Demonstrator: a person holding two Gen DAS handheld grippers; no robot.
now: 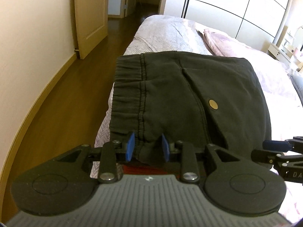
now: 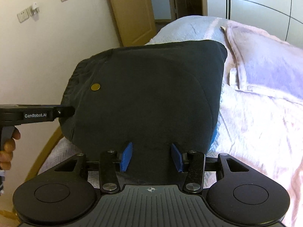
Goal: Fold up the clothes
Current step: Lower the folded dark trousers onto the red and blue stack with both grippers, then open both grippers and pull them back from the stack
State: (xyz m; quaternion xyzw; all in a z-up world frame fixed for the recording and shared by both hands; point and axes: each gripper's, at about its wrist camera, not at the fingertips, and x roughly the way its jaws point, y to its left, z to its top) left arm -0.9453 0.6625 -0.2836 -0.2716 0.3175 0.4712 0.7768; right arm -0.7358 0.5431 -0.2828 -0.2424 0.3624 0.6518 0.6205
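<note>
A folded dark garment [image 1: 180, 94] with an elastic waistband and a brass snap button [image 1: 213, 103] lies on the bed; it also shows in the right wrist view [image 2: 151, 98]. My left gripper [image 1: 147, 145] stands open with its blue pads either side of the garment's near waistband edge. My right gripper [image 2: 151, 157] is open around the garment's near edge. Fabric lies between both pairs of pads, with gaps showing. The right gripper shows at the right edge of the left wrist view [image 1: 274, 147].
The bed [image 1: 170, 34] has a pale patterned cover and a pink blanket [image 2: 265, 60] to the right. Wooden floor [image 1: 66, 94] and a wall run along the left, with an open door [image 1: 90, 15] beyond. Wardrobe doors [image 1: 236, 5] stand behind.
</note>
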